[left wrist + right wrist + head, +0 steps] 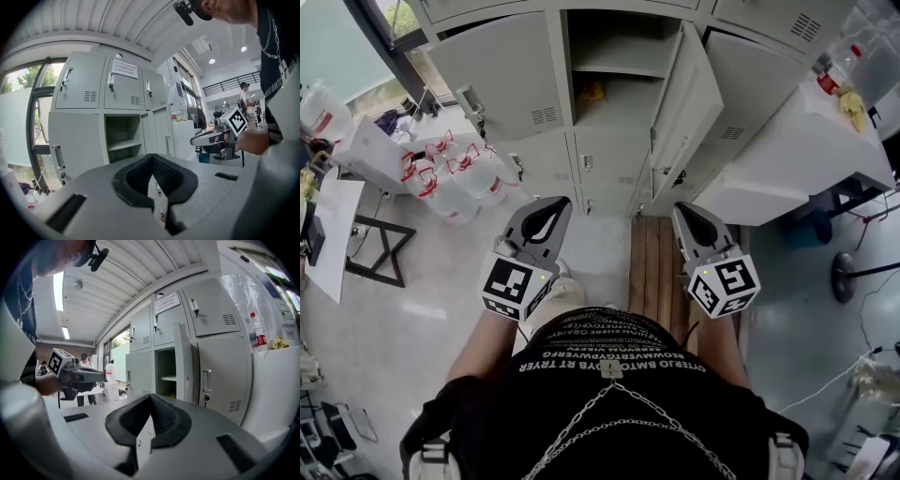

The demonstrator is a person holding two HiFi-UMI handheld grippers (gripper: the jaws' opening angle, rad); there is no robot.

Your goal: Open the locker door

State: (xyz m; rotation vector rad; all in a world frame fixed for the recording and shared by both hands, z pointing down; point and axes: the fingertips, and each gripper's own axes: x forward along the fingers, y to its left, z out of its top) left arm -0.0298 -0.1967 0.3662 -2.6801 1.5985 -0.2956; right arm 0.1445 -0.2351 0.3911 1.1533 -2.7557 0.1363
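Fingers (136, 177) on my left gripper (152, 158) are closed tip to tip, clamped on each other and not on any object. From the head view I see that left gripper (560, 202) held low in front of the body, aimed at the lockers and well short of them. Off to its left, a cluster of clear water jugs (455, 173) with red handles sits on the floor (441, 272).

Moving right, the bank of grey lockers (502, 75) fills the top of the head view. The locker door (686, 98) in the middle column is already swung open, attached on its right side and standing out toward me. The compartment (609, 56) behind it is exposed, and I can see a shelf (614, 70) inside with a small yellow item (592, 91) lying beneath it. In the right gripper view the same door (183, 363) stands nearly edge-on beside the dark opening. Neither gripper touches it.

Below the door, a strip of wooden boards (657, 267) lies on the floor between my two grippers. My right gripper (679, 210) points at the lockers too, apart from the door, and its fingers (168, 420) are shut together in the same way. Farthest right, a white counter (769, 178) stands against the lockers, carrying a bottle (832, 73) with a red label.
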